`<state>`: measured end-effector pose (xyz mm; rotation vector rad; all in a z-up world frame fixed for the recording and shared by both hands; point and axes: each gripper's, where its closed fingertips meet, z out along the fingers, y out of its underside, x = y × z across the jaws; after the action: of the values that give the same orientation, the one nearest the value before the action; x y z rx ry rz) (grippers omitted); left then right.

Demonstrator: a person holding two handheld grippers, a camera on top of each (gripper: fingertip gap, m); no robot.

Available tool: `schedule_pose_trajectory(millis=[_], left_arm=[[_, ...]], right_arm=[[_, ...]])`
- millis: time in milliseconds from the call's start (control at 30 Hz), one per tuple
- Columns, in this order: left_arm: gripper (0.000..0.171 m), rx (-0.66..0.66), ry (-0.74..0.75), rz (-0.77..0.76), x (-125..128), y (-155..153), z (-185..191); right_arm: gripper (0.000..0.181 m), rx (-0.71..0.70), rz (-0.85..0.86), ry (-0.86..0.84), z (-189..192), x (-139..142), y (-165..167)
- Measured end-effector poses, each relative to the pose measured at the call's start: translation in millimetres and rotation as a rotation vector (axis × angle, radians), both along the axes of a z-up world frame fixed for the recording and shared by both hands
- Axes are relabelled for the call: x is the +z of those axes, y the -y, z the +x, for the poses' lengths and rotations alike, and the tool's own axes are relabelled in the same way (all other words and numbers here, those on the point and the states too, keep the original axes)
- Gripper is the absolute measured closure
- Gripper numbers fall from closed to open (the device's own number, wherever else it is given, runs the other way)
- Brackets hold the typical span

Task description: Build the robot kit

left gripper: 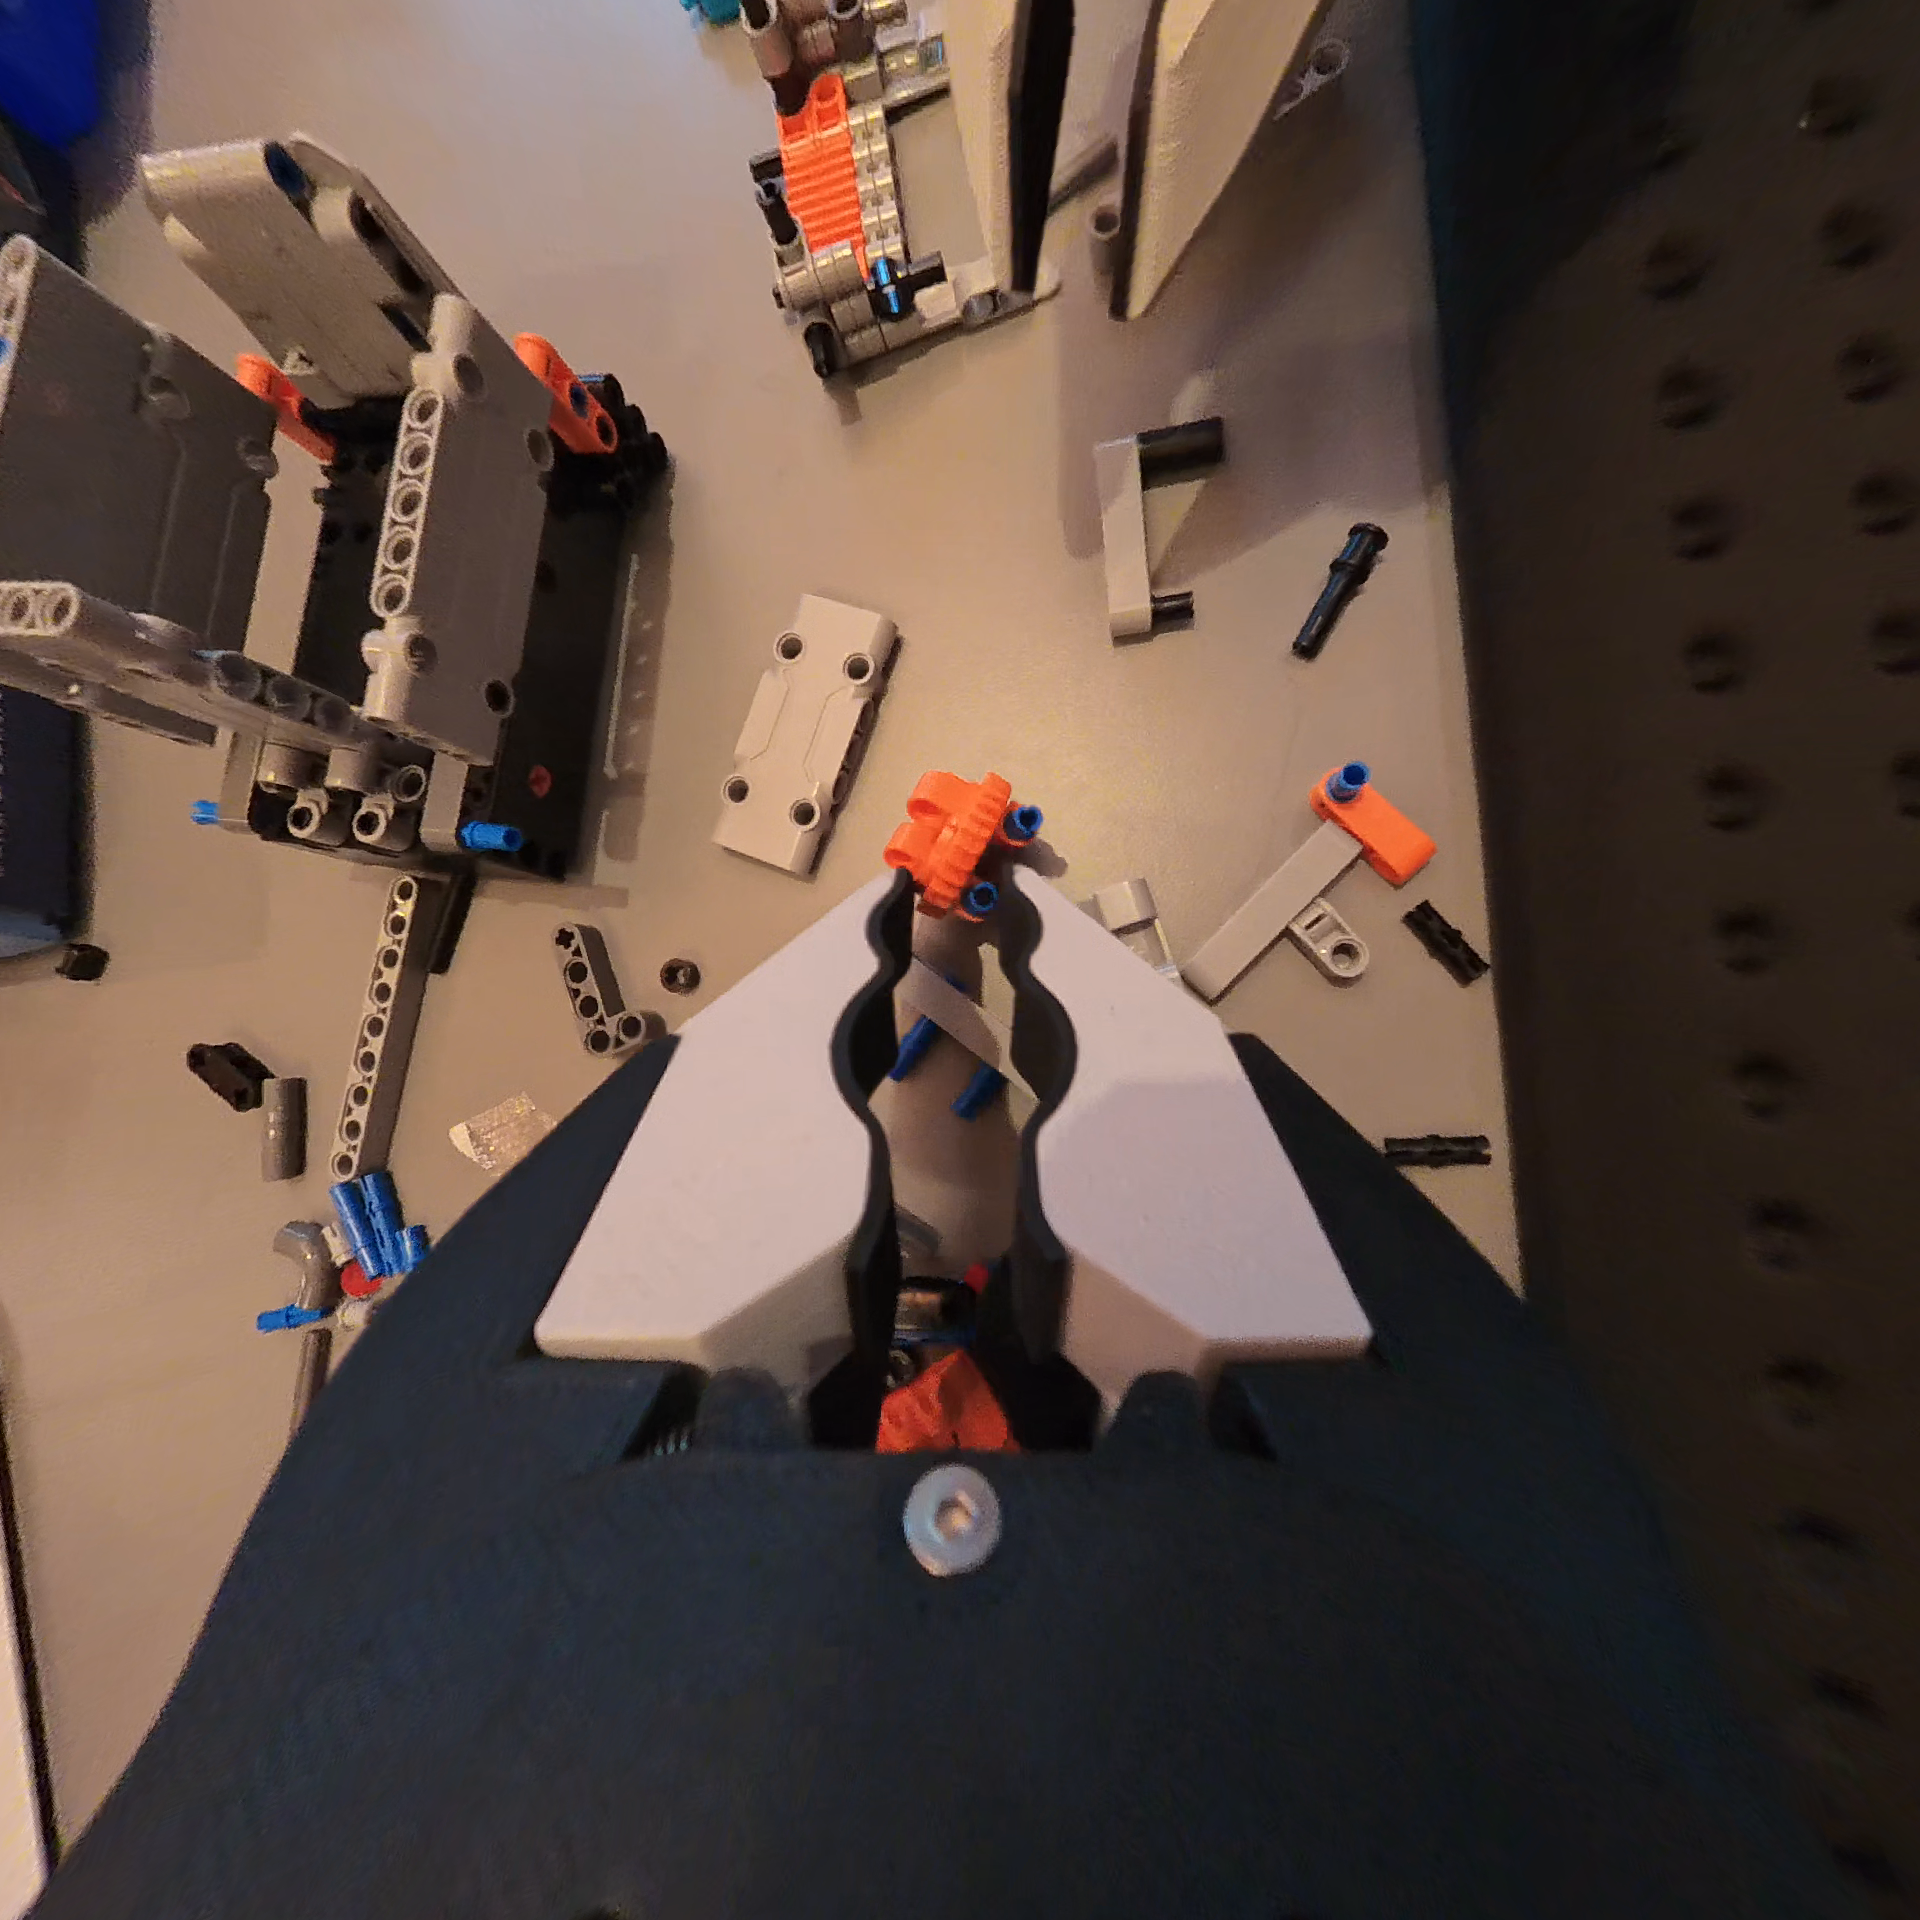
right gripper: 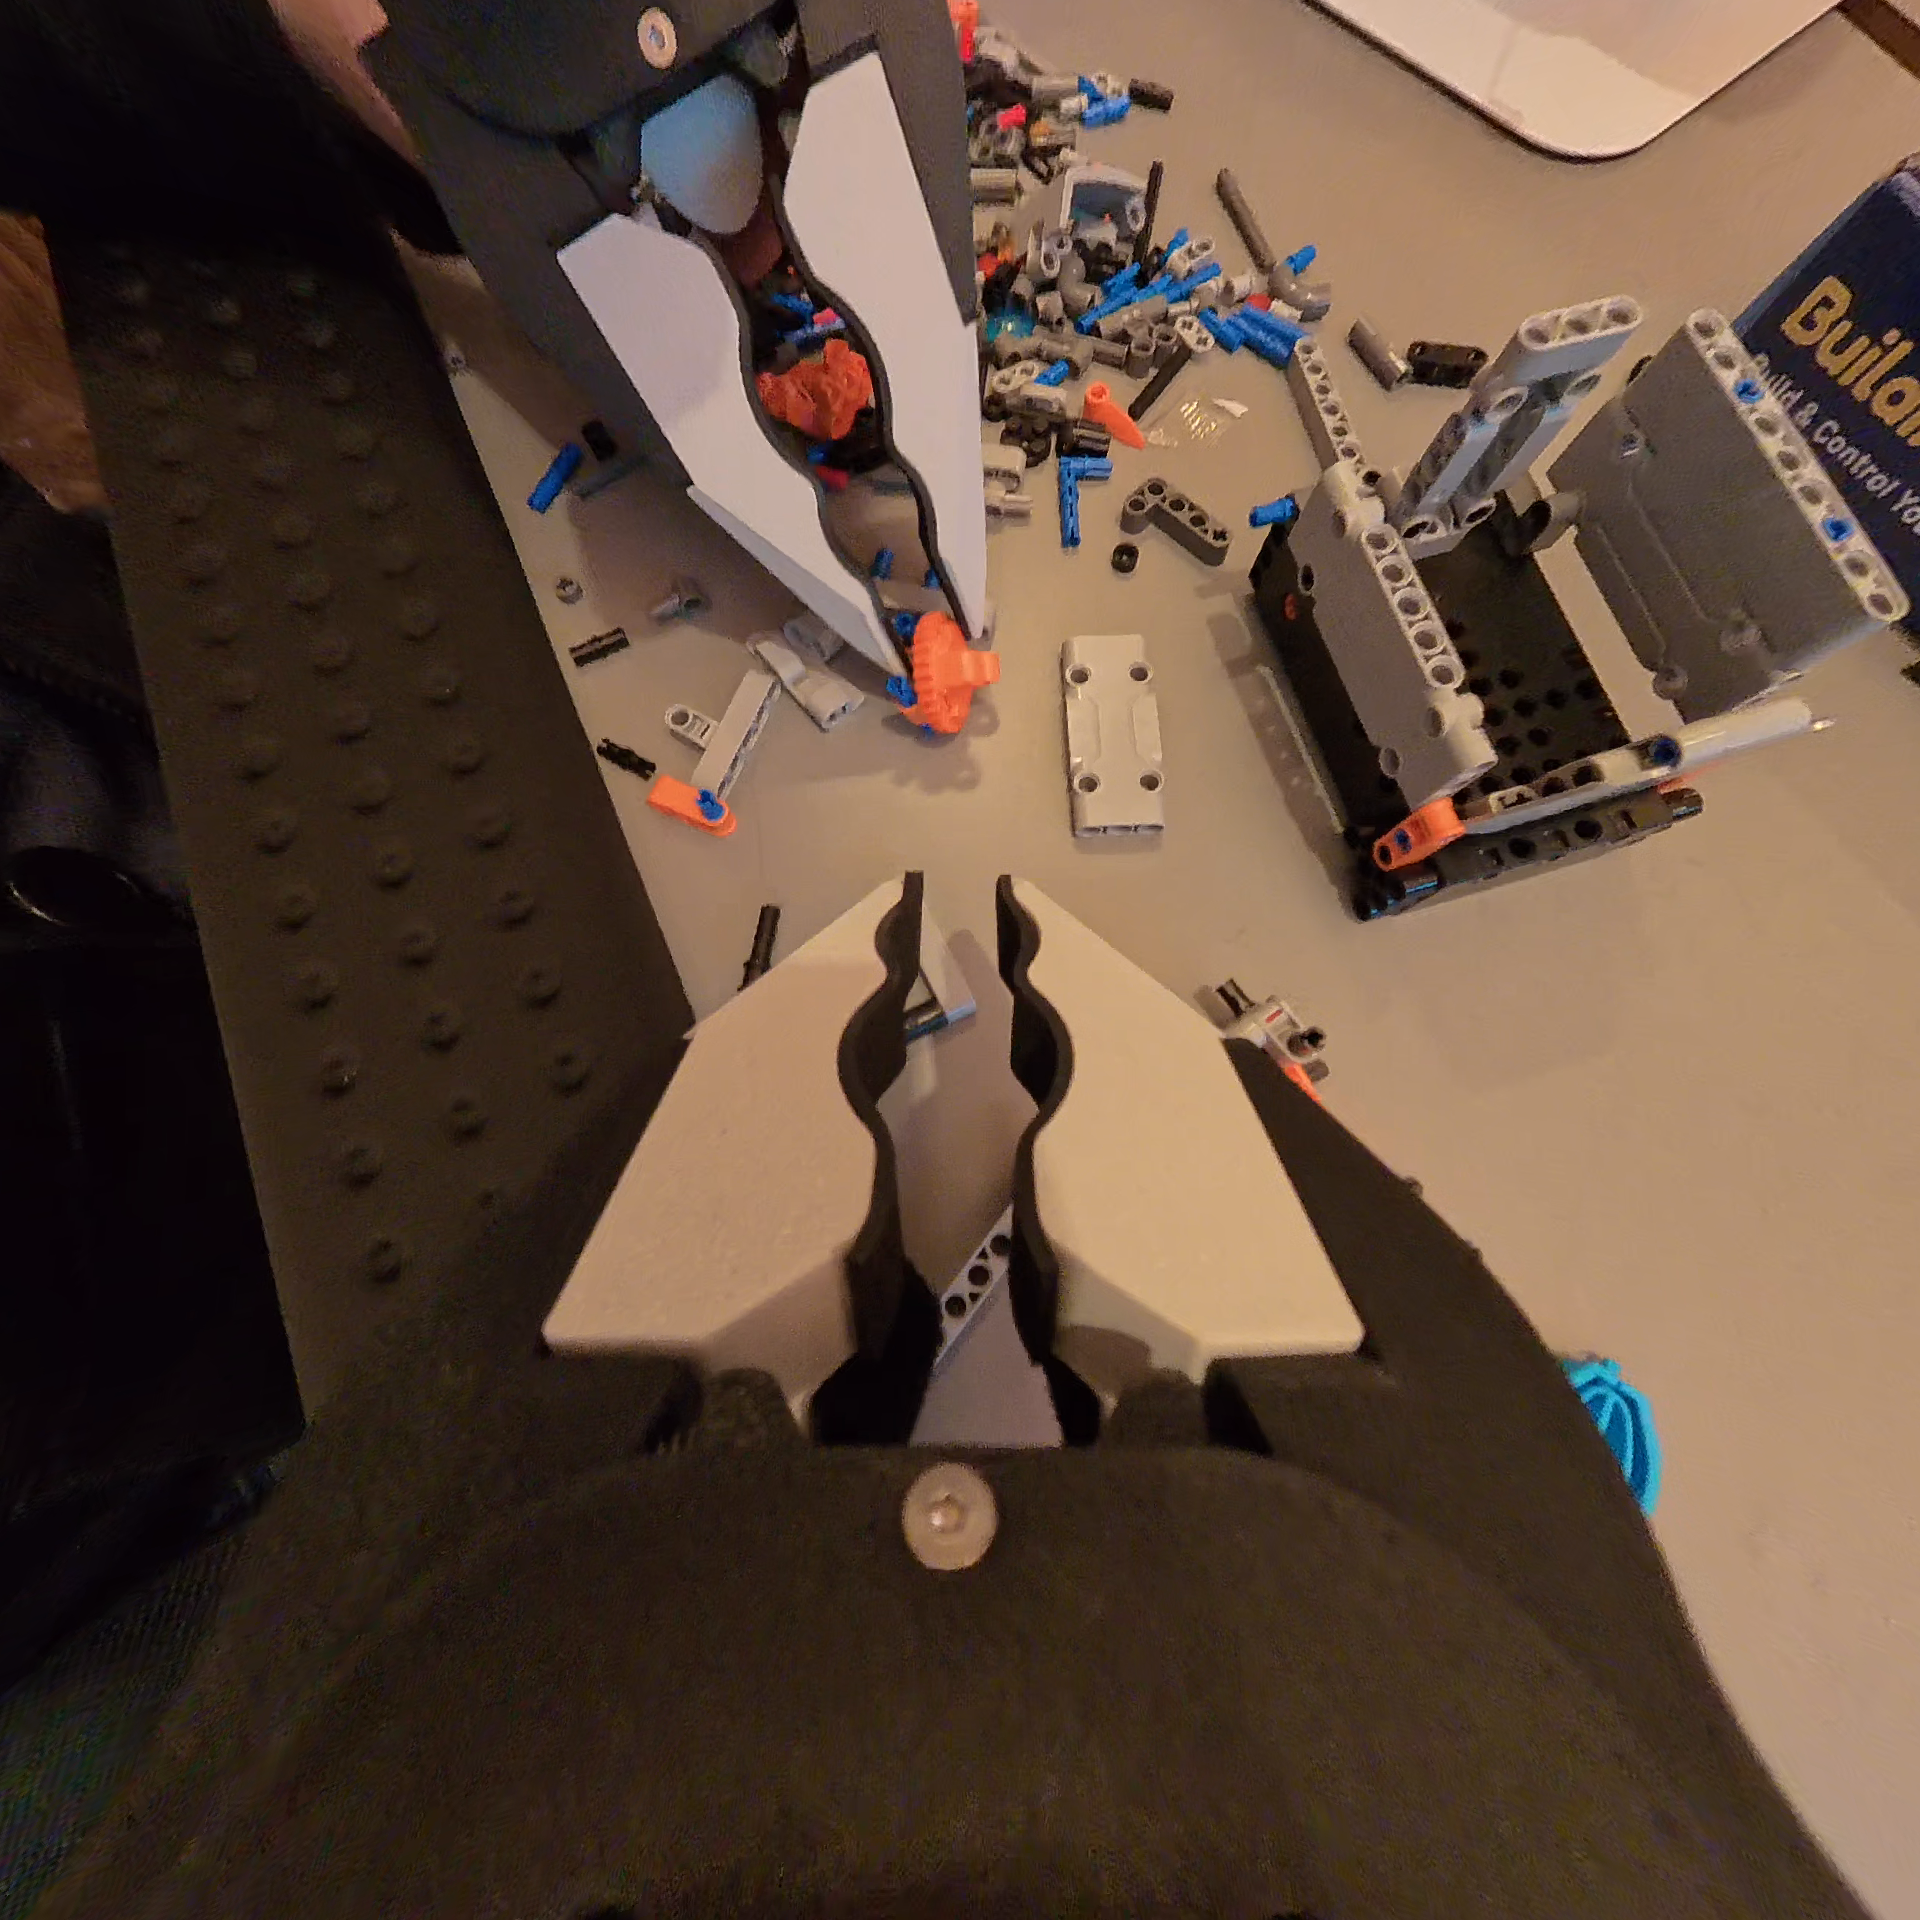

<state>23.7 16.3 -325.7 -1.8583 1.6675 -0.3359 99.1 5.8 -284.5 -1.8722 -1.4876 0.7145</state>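
My left gripper (left gripper: 963,883) is shut on a small orange gear (left gripper: 951,831) with blue pins in it and holds it at its fingertips, just above the grey table (left gripper: 987,582). The right wrist view shows the left gripper (right gripper: 940,636) coming in from the top with the gear (right gripper: 943,673) low over the table. My right gripper (right gripper: 958,883) is open by a narrow gap and empty. It hovers over a small grey piece (right gripper: 943,1003) and a perforated grey beam (right gripper: 977,1278). It also shows in the left wrist view (left gripper: 1075,296).
A partly built model with grey panels on a black base (right gripper: 1455,675) stands nearby, as does a flat grey panel (right gripper: 1112,732). A heap of loose pieces (right gripper: 1122,301) lies beyond. A blue box (right gripper: 1849,353) and a dark studded mat (right gripper: 364,727) border the table. My right tips are roughly 5 cm from the small grey piece (right gripper: 943,1003). It turns up in the left wrist view (left gripper: 1139,444) as well.
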Motion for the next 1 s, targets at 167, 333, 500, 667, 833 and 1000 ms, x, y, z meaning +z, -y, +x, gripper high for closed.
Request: schedule_pose_trajectory(millis=[167,333,500,667,833,1000], left_arm=[[0.158,0.034,0.283,-0.126,37,0,12],[0.158,0.017,0.642,-0.314,89,5,18],[0.159,-0.023,0.82,-0.396,118,11,20],[0.159,-0.041,0.893,-0.431,127,12,18],[0.158,-0.044,0.893,-0.412,128,13,16],[0.158,-0.008,0.819,-0.3,125,7,12]], right_arm=[[0.162,0.007,-0.032,-0.144,-18,20,3],[0.15,0.014,-0.008,-0.328,-38,51,5],[0.155,0.007,0.006,-0.446,-51,76,4],[0.165,-0.005,0.05,-0.481,-55,88,1],[0.169,-0.002,0.128,-0.45,-58,92,1],[0.164,-0.015,0.141,-0.404,-58,90,-4]])
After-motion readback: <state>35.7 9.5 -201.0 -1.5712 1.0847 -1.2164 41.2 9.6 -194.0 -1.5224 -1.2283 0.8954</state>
